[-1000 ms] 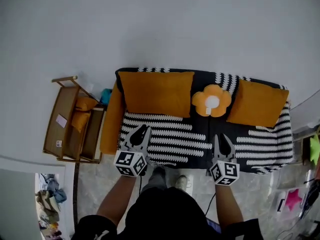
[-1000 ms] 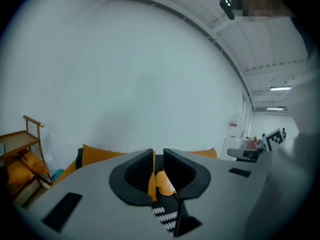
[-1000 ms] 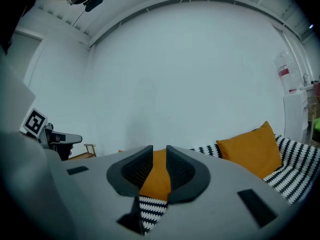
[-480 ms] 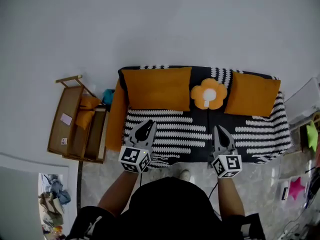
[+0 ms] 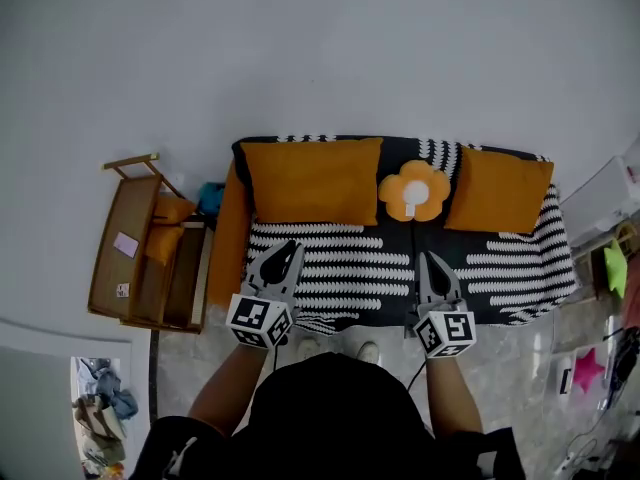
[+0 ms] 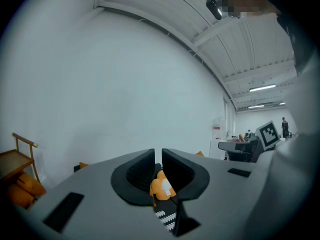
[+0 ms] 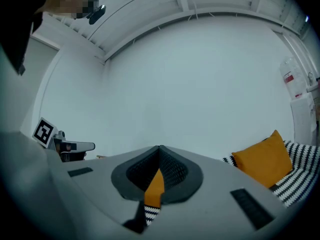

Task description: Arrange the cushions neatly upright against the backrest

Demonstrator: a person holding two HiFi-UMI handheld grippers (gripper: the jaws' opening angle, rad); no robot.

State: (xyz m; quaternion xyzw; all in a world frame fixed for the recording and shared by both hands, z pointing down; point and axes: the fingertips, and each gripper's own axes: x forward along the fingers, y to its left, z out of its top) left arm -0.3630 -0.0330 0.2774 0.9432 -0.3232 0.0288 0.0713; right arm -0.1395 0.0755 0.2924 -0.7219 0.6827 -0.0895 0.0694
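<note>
On the black-and-white patterned sofa (image 5: 520, 273), three cushions stand upright against the backrest. They are a wide orange cushion (image 5: 312, 180) at the left, a flower-shaped cushion (image 5: 413, 190) in the middle and a square orange cushion (image 5: 498, 190) at the right. One more orange cushion (image 5: 231, 233) leans along the left armrest. My left gripper (image 5: 287, 252) and right gripper (image 5: 429, 261) hover over the seat's front part, both shut and holding nothing. Past the left gripper (image 6: 157, 154) the flower cushion (image 6: 162, 186) shows. Beyond the right gripper (image 7: 160, 150) stands the square cushion (image 7: 262, 159).
A wooden rack (image 5: 120, 258) with small orange cushions in it stands left of the sofa. A white cabinet (image 5: 600, 200) and a pink star-shaped item (image 5: 587, 397) are at the right. The person's shoes (image 5: 330, 349) stand on the floor before the sofa. A plain white wall lies behind.
Both grippers have drawn up and back a little from the seat. The right gripper's jaws, slightly apart before, are now together. The cushions have not moved.
</note>
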